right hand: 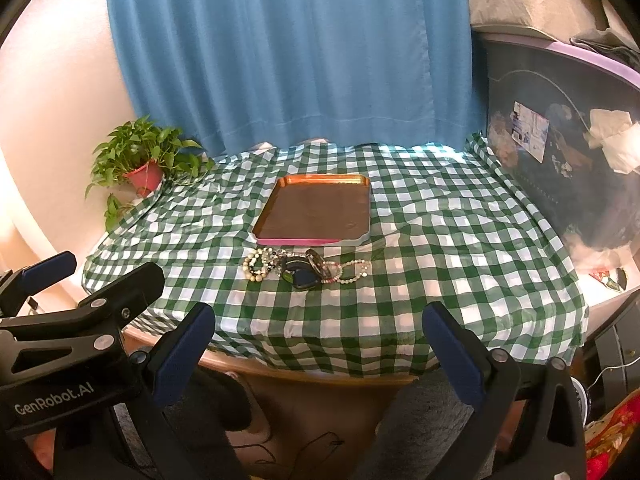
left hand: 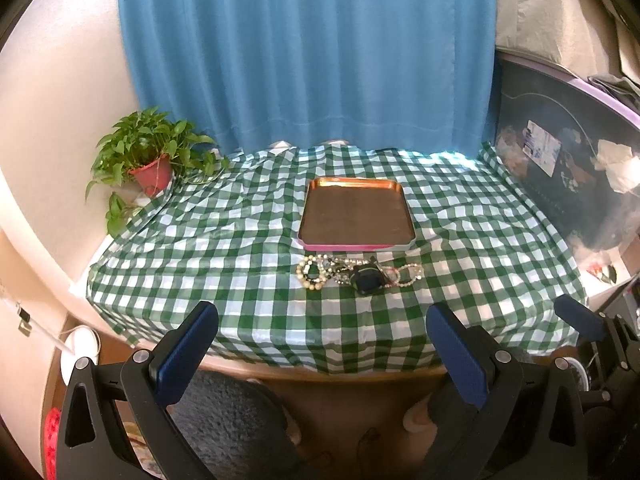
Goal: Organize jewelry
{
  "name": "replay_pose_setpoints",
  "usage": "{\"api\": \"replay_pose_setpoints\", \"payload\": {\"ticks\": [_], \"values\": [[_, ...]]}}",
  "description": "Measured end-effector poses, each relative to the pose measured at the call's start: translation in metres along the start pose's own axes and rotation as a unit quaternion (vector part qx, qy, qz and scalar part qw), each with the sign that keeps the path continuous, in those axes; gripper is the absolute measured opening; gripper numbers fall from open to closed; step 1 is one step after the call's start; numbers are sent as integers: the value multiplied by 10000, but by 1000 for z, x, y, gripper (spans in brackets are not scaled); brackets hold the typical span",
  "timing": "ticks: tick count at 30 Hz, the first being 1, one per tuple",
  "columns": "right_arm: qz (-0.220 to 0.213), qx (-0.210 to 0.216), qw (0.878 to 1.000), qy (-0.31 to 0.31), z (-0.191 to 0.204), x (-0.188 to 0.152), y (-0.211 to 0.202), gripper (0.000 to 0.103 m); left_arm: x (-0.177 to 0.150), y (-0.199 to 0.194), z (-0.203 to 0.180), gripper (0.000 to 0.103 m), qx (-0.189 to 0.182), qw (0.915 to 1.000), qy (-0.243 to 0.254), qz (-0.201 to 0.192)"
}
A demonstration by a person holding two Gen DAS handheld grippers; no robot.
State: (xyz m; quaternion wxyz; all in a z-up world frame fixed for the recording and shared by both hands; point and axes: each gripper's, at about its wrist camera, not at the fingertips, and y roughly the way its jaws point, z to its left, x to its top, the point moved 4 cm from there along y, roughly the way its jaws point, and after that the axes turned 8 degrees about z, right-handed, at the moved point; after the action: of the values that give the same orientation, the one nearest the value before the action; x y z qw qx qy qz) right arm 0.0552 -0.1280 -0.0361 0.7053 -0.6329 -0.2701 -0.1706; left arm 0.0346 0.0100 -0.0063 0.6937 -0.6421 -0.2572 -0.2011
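Observation:
A heap of jewelry (left hand: 358, 273) lies on the green checked tablecloth just in front of a copper tray (left hand: 355, 243) with a pink front edge. The heap has pearl bracelets, bead strands and a dark blue piece. It shows in the right wrist view too (right hand: 306, 270), below the tray (right hand: 312, 241). My left gripper (left hand: 322, 324) is open and empty, held off the table's near edge. My right gripper (right hand: 318, 322) is open and empty, also short of the table. The left gripper's body (right hand: 80, 320) shows at the left of the right wrist view.
A potted green plant (left hand: 150, 160) in a red pot stands at the table's back left. A blue curtain (left hand: 308, 52) hangs behind. A dark bin with a purple rim (left hand: 568, 168) stands at the right. The tablecloth (left hand: 240, 280) is wrinkled.

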Motion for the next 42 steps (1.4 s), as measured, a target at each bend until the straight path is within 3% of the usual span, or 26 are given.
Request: {"api": "replay_pose_setpoints", "payload": {"ticks": [11, 22, 29, 34, 39, 42], "values": [[96, 20, 9999, 35, 5, -4, 8, 103, 0, 16, 1, 103, -14, 9999, 94, 42], [371, 39, 9993, -31, 2, -2, 57, 103, -2, 68, 1, 103, -42, 9995, 94, 288], [487, 73, 9987, -138, -4, 2, 109, 103, -3, 134, 3, 103, -389, 9987, -23, 333], [537, 398, 9969, -423, -7, -1, 163, 103, -6, 189, 12, 103, -678, 9969, 5, 404], [335, 360, 9958, -775, -16, 7, 202, 102, -1, 243, 31, 103, -1113, 9919, 38, 619], [275, 580, 9938, -903, -21, 16, 223, 99, 4, 274, 45, 103, -1187, 9905, -43, 689]]}}
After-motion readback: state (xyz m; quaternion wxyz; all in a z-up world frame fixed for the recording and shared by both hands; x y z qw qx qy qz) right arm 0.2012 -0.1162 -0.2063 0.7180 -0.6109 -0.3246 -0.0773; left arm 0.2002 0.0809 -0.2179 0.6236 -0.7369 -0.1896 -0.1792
